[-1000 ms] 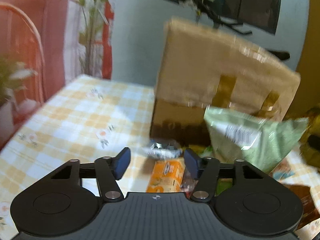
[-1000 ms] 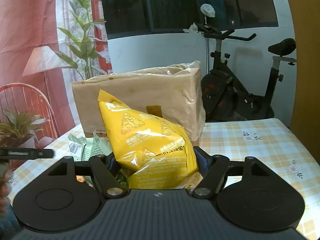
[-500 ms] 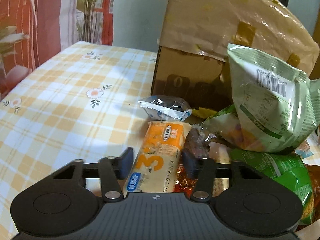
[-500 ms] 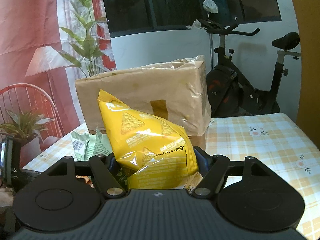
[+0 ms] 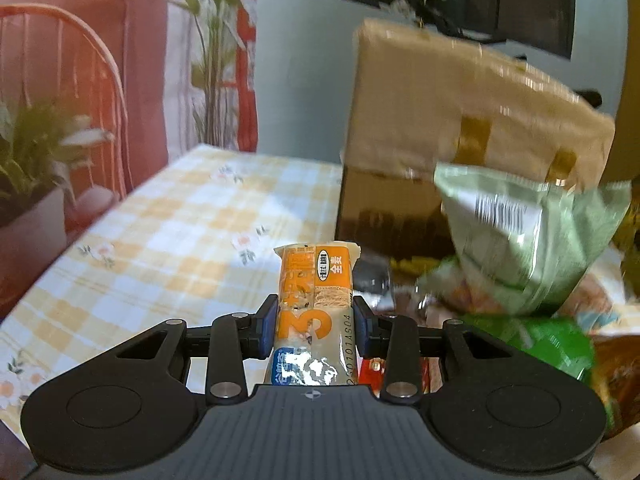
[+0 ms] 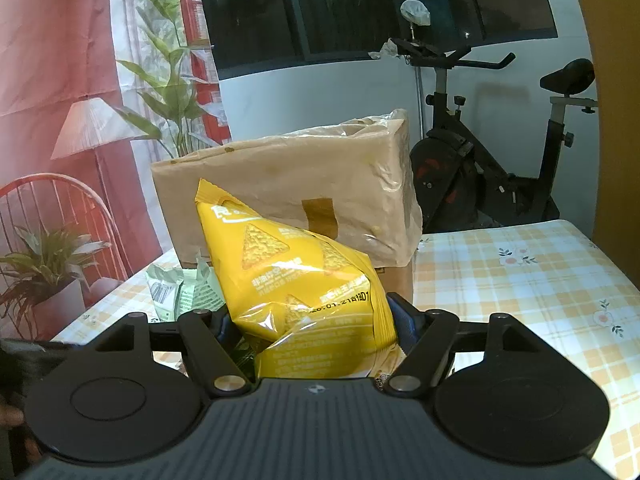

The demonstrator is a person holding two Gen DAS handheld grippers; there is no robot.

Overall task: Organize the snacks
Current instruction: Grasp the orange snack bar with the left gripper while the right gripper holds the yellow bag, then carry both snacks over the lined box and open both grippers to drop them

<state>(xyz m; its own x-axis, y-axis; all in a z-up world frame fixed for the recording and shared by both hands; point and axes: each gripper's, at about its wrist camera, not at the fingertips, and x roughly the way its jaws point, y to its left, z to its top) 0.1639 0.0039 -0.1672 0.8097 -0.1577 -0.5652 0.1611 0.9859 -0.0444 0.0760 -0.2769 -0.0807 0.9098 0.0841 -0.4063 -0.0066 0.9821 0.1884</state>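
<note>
Closest in, the left claw (image 5: 315, 330) is clamping the orange-and-clear plastic noodle packet with a big white "3" (image 5: 316, 300), its blue pads pressing both long sides after the jaws have just been closing in on it, and the packet is sticking out forward over the yellow-and-white checked tablecloth with small flowers on the table (image 5: 168, 240). Just right of that grip, a bright green crinkly snack bag (image 5: 544, 340) is lying low, and a pale green foil snack bag with a white barcode panel (image 5: 528, 236) is sitting on top of the pile, tilted and blurred. Between the packet and the pale bag a small silvery wrapper (image 5: 372, 280) is showing, too smeared to read. Over on the other side, the right claw (image 6: 316, 320) is standing fairly wide and gripping the puffy yellow foil chip bag printed with triangular chips (image 6: 296, 276), which is filling the gap between its fingers and rising to a point. Behind both, the big brown cardboard box wrapped in clear plastic and patched with brown tape (image 6: 288, 188) is standing on the table, with the pale green bag peeking out at its left foot in the right wrist view. Farther back, a black exercise bike (image 6: 480, 168) is standing against the white wall under a dark window (image 6: 380, 8), while a red wire chair (image 5: 60, 92), a potted green plant (image 5: 36, 168) and a red-and-white curtain with a leafy print (image 6: 60, 60) are filling the left edge.
</note>
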